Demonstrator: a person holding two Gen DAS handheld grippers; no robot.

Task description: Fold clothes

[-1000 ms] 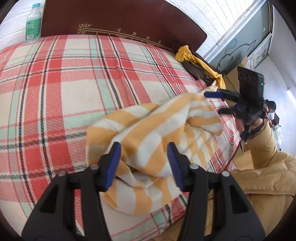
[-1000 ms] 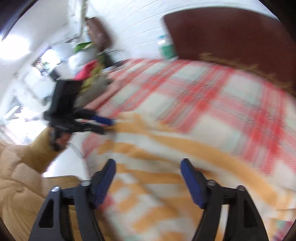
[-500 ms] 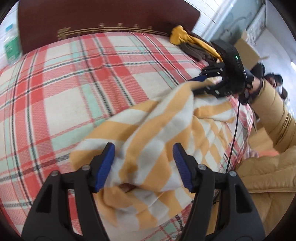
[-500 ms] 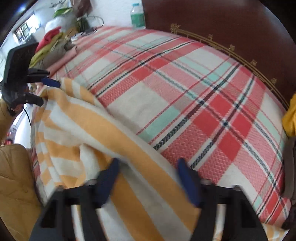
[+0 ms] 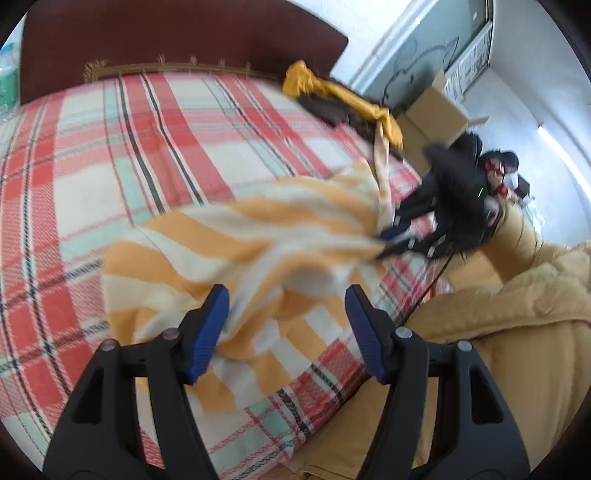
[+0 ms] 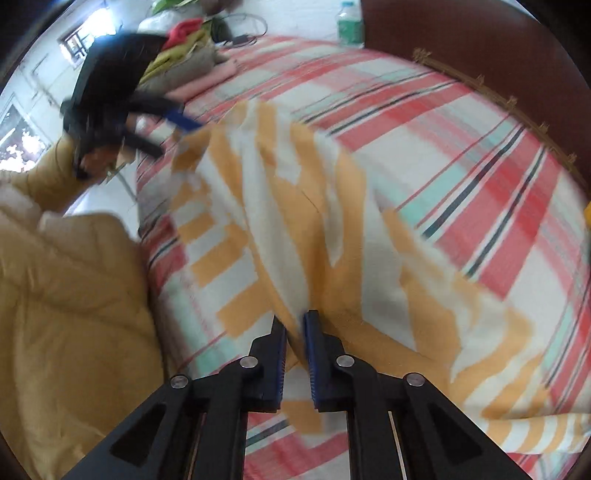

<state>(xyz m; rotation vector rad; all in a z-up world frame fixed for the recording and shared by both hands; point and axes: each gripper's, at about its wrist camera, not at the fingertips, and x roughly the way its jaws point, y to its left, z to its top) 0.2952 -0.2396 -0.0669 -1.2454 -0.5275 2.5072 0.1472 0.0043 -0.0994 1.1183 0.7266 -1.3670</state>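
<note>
A bed covered with a red, white and mint plaid blanket (image 5: 110,155) filled most of both views, with a dark wooden headboard (image 5: 177,33) along the upper edge of the left wrist frame. The person's padded mustard jacket (image 5: 517,332) took up the lower right of that frame and the lower left of the right wrist frame.

The orange-and-white striped garment (image 6: 295,206) lay rumpled on the blanket near the bed's edge, across the centre of both frames.

A heap of yellow and dark clothes (image 5: 332,96) sat at the upper centre-right of the left wrist view; another pile of folded clothes (image 6: 184,51) lay at the upper left of the right wrist view, with a green-labelled bottle (image 6: 349,22) at the top centre.

The left gripper (image 5: 286,328) sat at the bottom centre, jaws wide, the striped cloth lying between the blue pads but not pinched. The right gripper (image 6: 294,332) was closing, its jaws narrow, with a fold of the striped garment between the pads.
</note>
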